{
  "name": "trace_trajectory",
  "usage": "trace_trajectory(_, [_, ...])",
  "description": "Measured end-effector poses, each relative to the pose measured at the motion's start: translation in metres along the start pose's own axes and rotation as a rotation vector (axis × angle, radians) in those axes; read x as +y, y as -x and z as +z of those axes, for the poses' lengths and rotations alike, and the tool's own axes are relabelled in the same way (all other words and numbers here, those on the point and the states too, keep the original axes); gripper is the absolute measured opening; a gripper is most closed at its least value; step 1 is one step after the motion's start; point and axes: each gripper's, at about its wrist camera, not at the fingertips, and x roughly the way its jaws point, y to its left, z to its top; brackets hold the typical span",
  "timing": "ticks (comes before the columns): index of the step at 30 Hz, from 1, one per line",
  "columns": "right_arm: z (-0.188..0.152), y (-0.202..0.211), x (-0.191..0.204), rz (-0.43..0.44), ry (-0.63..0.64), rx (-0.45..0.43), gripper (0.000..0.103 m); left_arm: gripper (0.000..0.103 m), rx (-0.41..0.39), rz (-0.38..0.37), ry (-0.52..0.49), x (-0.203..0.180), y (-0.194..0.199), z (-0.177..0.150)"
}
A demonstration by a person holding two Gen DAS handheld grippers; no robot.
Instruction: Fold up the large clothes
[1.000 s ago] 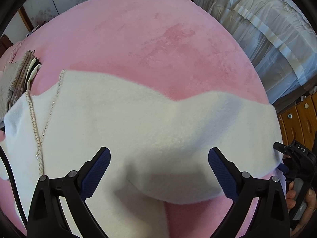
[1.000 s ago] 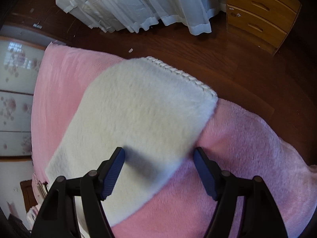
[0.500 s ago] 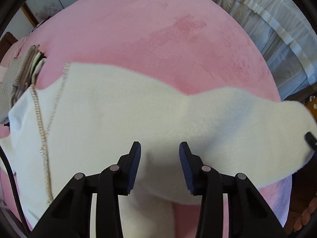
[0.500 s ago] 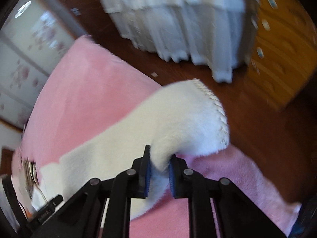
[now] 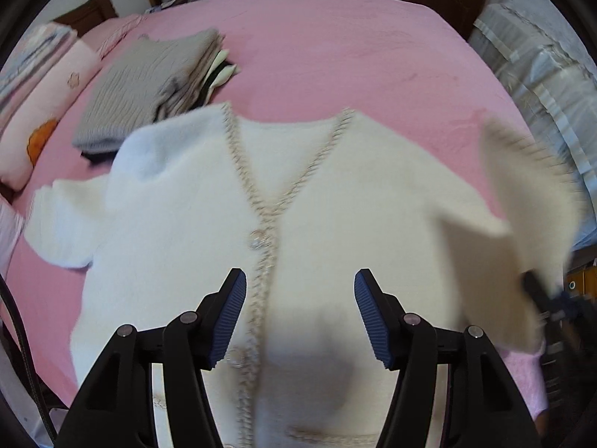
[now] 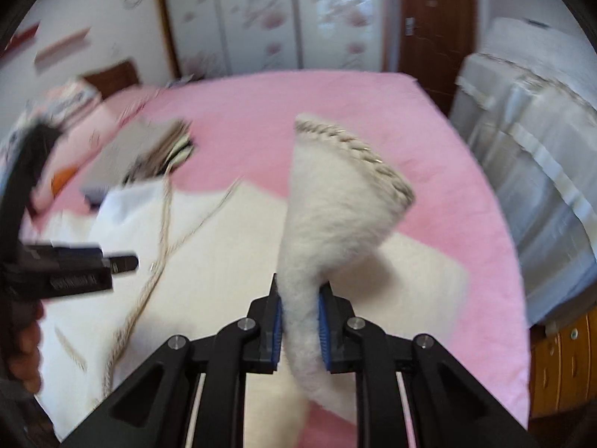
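So compared to half a second back, the left claw [image 5: 300, 315] has spread out again, it was nearly pinched together before and now it's wide with nothing between the pads. Its view has also pulled back, so now you get the whole front of the cardigan [image 5: 283, 231] instead of just a white slab. The right claw [image 6: 299, 323] was already clamped on the sleeve [image 6: 328, 231] then and it still is, but the sleeve is now lifted up and swung in over the body of the cardigan.

The cardigan is a fluffy white one, lying front-up on the pink bed [image 5: 335, 44], with braided beige trim down the V-neck and the button line, and a shiny button [image 5: 257, 239] about mid-chest. The other sleeve [image 5: 63, 224] sticks out flat toward the left side. The raised sleeve stands up from the claw with its braided cuff [image 6: 358, 153] at the top, pretty blurry.

Room-wise: a stack of folded clothes [image 5: 149, 89] sits just beyond the cardigan's left shoulder, with pillows [image 5: 41, 93] further left. The far half of the bed is bare pink. On the right the bed edge is near, with a white-covered thing [image 5: 541, 74] and a wooden drawer unit [image 6: 563, 362] past it.
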Motion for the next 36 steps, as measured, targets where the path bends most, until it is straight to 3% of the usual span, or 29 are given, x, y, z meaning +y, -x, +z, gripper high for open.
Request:
trace_trajectory(2, [-0.015,-0.034,0.033,0.000,0.074,0.084,0.029,0.059,0.026,-0.038,0.004,0.014,-0.012,-0.007])
trace_trajectory(5, [-0.037,-0.061,0.059,-0.004,0.109,0.183,0.030,0.059,0.069,-0.132,-0.022,0.017,-0.034,-0.014])
trace_trajectory(7, [-0.047,-0.056,0.057,0.009,0.079,0.192,0.033,0.059,0.102,-0.203,-0.037,0.013,-0.045,-0.019])
trace_trajectory(10, [-0.057,-0.040,0.048,0.006,0.046,0.178,0.048,0.059,0.152,-0.315,-0.046,0.007,-0.065,-0.024])
trace_trajectory(15, [-0.074,-0.024,0.040,-0.028,-0.003,0.192,0.048,0.059,0.211,-0.497,-0.039,-0.006,-0.097,-0.022])
trace_trajectory(22, [-0.089,-0.022,0.021,-0.064,-0.129,0.218,0.048,0.054,0.265,-0.545,-0.054,-0.022,-0.144,-0.019])
trace_trajectory(23, [-0.091,-0.022,0.020,-0.063,-0.145,0.222,0.048,0.047,0.264,-0.544,-0.061,-0.025,-0.146,-0.020])
trace_trajectory(25, [-0.094,-0.025,0.018,-0.060,-0.173,0.233,0.048,0.024,0.274,-0.518,-0.075,-0.034,-0.150,-0.019])
trace_trajectory(29, [-0.109,-0.027,0.009,-0.063,-0.228,0.269,0.048,0.015,0.283,-0.499,-0.054,-0.044,-0.142,-0.009])
trace_trajectory(32, [-0.120,-0.031,-0.008,-0.066,-0.320,0.299,0.048,0.013,0.215,-0.509,-0.057,-0.046,-0.109,0.002])
trace_trajectory(36, [-0.130,-0.032,-0.039,-0.106,-0.464,0.292,0.054,0.013,0.048,-0.561,-0.035,-0.044,-0.043,0.029])
